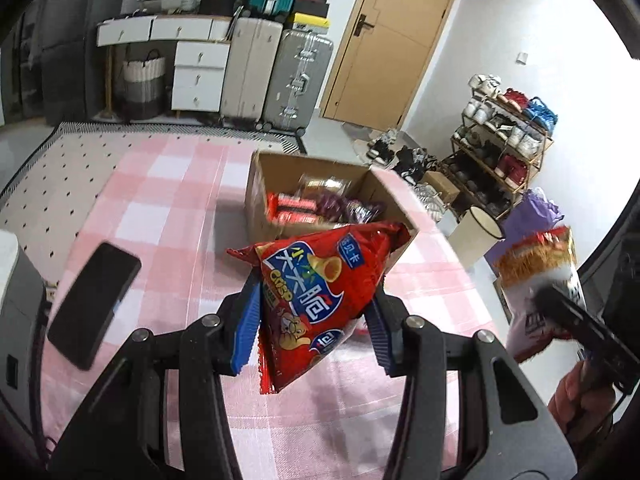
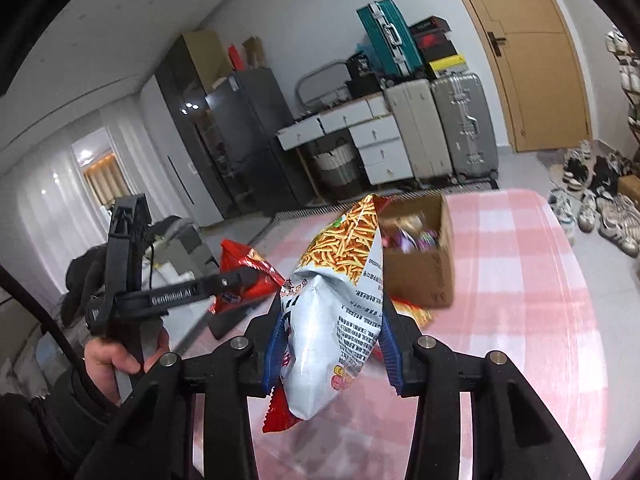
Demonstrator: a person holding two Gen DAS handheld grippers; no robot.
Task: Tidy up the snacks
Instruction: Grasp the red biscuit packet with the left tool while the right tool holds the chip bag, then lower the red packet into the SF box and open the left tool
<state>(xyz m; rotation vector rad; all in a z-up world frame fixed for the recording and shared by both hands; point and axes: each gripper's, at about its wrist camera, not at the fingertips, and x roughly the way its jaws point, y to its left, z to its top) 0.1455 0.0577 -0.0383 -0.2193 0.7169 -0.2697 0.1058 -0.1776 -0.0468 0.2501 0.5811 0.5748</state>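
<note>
My left gripper (image 1: pixel 316 296) is shut on a red crisp bag (image 1: pixel 320 276), held tilted above the pink checked tablecloth (image 1: pixel 168 184). Beyond it stands an open cardboard box (image 1: pixel 260 192) with several red and purple snack packs inside. My right gripper (image 2: pixel 330 304) is shut on a white bag with a fries picture (image 2: pixel 336 300), also lifted off the table. The box (image 2: pixel 424 276) sits just behind this bag. In the right wrist view the left gripper (image 2: pixel 244 278) with its red bag (image 2: pixel 240 258) hangs to the left. The right gripper (image 1: pixel 560 300) and its white bag (image 1: pixel 536 264) show at the left wrist view's right edge.
A black phone (image 1: pixel 94 304) lies on the cloth at the left, next to a grey device (image 1: pixel 20 292) at the table's edge. Suitcases (image 1: pixel 296 80) and white drawers (image 1: pixel 196 76) stand against the far wall. A shoe rack (image 1: pixel 504 152) and a white bin (image 1: pixel 476 236) are to the right.
</note>
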